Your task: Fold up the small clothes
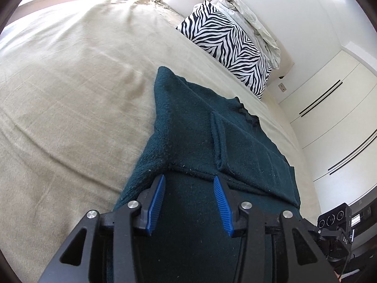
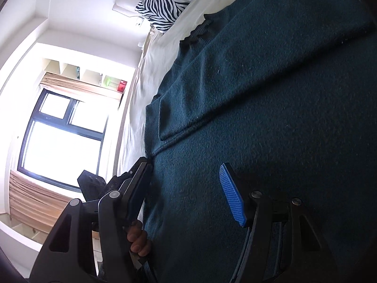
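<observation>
Left tool (image 1: 188, 184): we see its blue pads parted to a middling gap, nothing between them, tips just above a folded edge of the dark teal knit sweater (image 1: 212, 136).
Right tool (image 2: 186, 176): jaws likewise apart and empty, hovering over the sweater (image 2: 259, 118) near its side edge.
Sweater: partly folded on the beige bedspread (image 1: 70, 94), one sleeve (image 2: 235, 66) laid across the body, collar toward the zebra-print pillow (image 1: 226, 42).
Risk, slack fold: we judge the released layer may spring back, since thick knit resists creasing.
Risk, snagging: ribbed pads could catch loops and drag the fold askew.
Risk, edge: the sweater lies near the bed's side, so a pull outward may slide it off.
</observation>
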The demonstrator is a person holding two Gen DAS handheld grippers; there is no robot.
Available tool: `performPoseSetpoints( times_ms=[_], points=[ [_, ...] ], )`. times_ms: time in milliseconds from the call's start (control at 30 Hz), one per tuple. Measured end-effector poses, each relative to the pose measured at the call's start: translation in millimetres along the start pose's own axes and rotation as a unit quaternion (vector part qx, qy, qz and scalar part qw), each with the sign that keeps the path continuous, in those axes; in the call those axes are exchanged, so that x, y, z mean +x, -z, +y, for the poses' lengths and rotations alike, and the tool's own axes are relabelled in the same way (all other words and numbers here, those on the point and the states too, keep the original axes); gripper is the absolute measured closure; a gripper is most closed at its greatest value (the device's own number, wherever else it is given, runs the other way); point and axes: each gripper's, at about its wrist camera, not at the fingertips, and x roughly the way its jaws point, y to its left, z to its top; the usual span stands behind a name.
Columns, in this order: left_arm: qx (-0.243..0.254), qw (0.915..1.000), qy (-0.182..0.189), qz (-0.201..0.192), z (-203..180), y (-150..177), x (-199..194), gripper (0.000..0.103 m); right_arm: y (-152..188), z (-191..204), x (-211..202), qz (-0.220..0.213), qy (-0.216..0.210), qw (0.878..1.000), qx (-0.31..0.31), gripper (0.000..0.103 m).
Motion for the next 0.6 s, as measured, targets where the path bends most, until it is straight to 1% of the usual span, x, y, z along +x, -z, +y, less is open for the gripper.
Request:
performPoseSetpoints(
  times_ms=[33, 133, 167, 233, 267, 300, 333, 433, 533, 600],
  points=[
    [0.004, 1.0, -0.001, 0.006, -2, -3, 5, 0.049, 4, -2, 1, -0.001, -0.001, 1.0, 0.004, 0.043],
    [-0.012, 0.9998, 0.006, 0.014, 2, -14, 18, 0.048, 7, -5, -1, -0.008, -0.004, 1.0, 0.011, 0.043],
    [-0.016, 0.9997, 0.01, 0.019, 2, -17, 21, 0.045, 8, -5, -2, -0.008, -0.004, 1.0, 0.01, 0.043],
    [-0.003, 0.9995, -0.001, 0.033, -3, -19, 24, 0.044, 3, -6, -2, -0.008, -0.001, 1.0, 0.01, 0.043],
    [0.001, 0.9994, -0.007, 0.034, -6, -19, 21, 0.044, 4, -6, -2, -0.008, 0.0, 1.0, 0.009, 0.043],
    [-0.006, 0.9993, -0.008, 0.036, -6, -16, 17, 0.044, 5, -5, -3, -0.009, -0.001, 1.0, 0.008, 0.043],
    [-0.017, 0.9993, -0.001, 0.032, -5, -14, 14, 0.043, 5, -6, -4, -0.011, -0.003, 1.0, 0.007, 0.043],
    [-0.031, 0.999, 0.009, 0.03, 0, -11, 17, 0.042, 2, -8, 0, -0.017, -0.004, 1.0, 0.013, 0.044],
    [-0.067, 0.997, 0.021, 0.031, 4, -14, 15, 0.04, 1, -8, 0, -0.021, -0.008, 1.0, 0.014, 0.044],
    [-0.072, 0.9969, 0.018, 0.026, 5, -14, 17, 0.04, 2, -9, -1, -0.023, -0.01, 1.0, 0.017, 0.044]
  ],
)
